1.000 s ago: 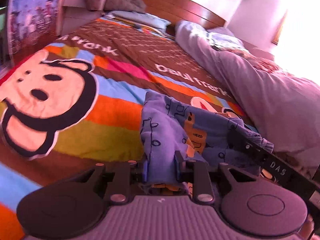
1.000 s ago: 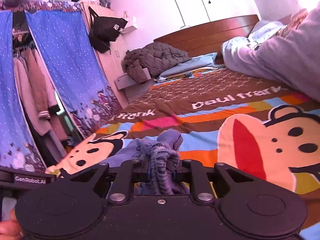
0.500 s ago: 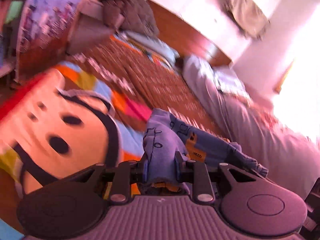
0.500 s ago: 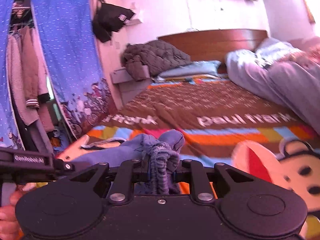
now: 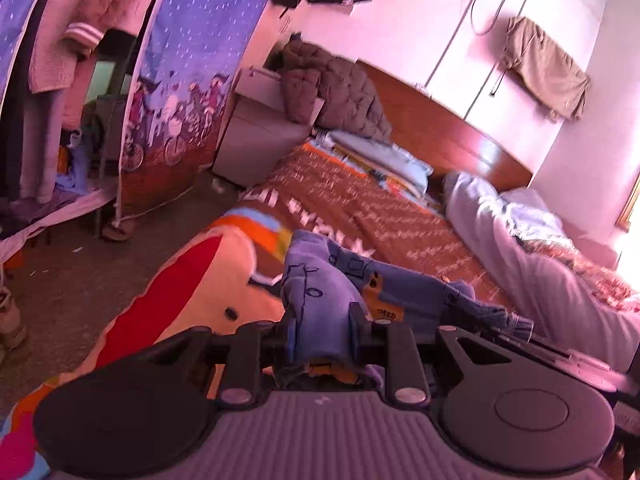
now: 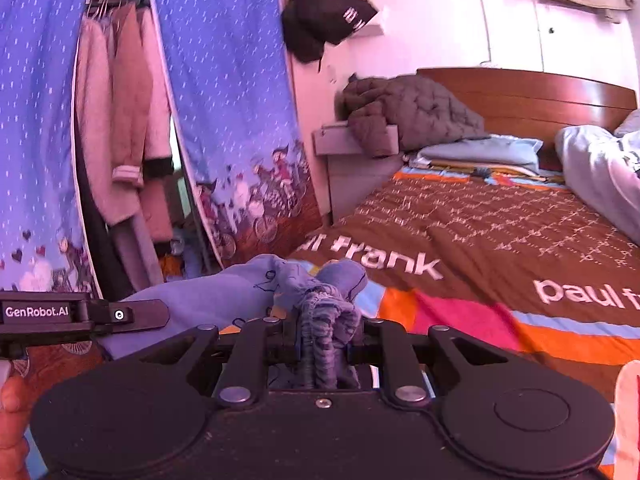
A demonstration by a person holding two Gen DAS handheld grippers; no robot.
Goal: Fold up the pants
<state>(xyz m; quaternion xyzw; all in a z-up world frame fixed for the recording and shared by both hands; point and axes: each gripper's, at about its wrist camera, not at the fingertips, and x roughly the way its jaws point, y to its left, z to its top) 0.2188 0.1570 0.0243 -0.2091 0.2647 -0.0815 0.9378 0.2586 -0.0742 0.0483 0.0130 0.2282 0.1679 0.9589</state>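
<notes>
The pants (image 5: 320, 292) are blue with small printed drawings and an orange patch. My left gripper (image 5: 322, 324) is shut on a thick fold of the pants, held above the cartoon bedspread (image 5: 192, 292). From there the cloth stretches right toward the other gripper's black body (image 5: 540, 348). In the right wrist view my right gripper (image 6: 326, 338) is shut on the gathered elastic waistband (image 6: 324, 316). The rest of the pants (image 6: 200, 300) trails left to the left gripper's arm (image 6: 80, 316), labelled GenRobot.AI. A person's hand (image 6: 12, 420) shows at the lower left edge.
A striped bedspread (image 6: 480, 240) with "paul frank" lettering covers the bed. A grey quilt (image 5: 540, 280) lies along its right side, pillows and a brown jacket (image 6: 408, 112) at the wooden headboard (image 6: 540, 96). A blue-curtained wardrobe (image 6: 224, 120) and bare floor (image 5: 72, 280) flank the bed's left side.
Both grippers swung left with the pants still clamped; the views turned from the bedspread's monkey faces toward the wardrobe, floor and headboard. Neither grip changed.
</notes>
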